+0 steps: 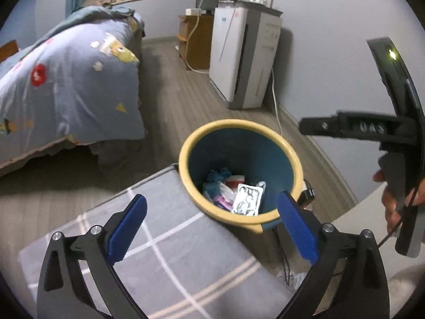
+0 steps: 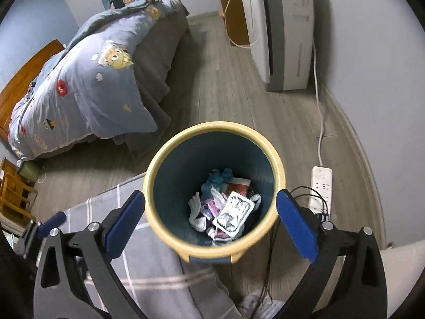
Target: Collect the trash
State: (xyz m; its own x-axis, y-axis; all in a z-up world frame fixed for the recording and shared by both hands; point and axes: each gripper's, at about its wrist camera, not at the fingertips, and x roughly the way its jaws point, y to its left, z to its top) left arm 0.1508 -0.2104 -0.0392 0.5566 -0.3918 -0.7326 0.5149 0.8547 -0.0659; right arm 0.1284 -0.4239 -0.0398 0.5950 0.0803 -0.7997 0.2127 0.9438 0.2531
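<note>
A round trash bin with a yellow rim [image 1: 233,124] [image 2: 212,127] and a dark blue inside stands on the floor right under both grippers. Inside lie a crumpled silver foil tray [image 1: 247,200] [image 2: 233,212], a red cup [image 2: 239,184], a blue wad [image 2: 220,175] and white tissue [image 2: 196,212]. My left gripper [image 1: 212,228] hangs open above the bin's near rim, with nothing between its blue pads [image 1: 127,228]. Over the bin's mouth my right gripper [image 2: 211,224] is also open and empty. A hand [image 1: 393,202] holds the right tool at the right edge of the left wrist view.
A grey checked cushion [image 1: 164,239] touches the bin's left side. A bed with a blue patterned duvet [image 2: 87,87] fills the left. A white air purifier [image 2: 284,32] stands by the far wall, a power strip [image 2: 322,183] and cables [image 2: 271,252] lie right of the bin.
</note>
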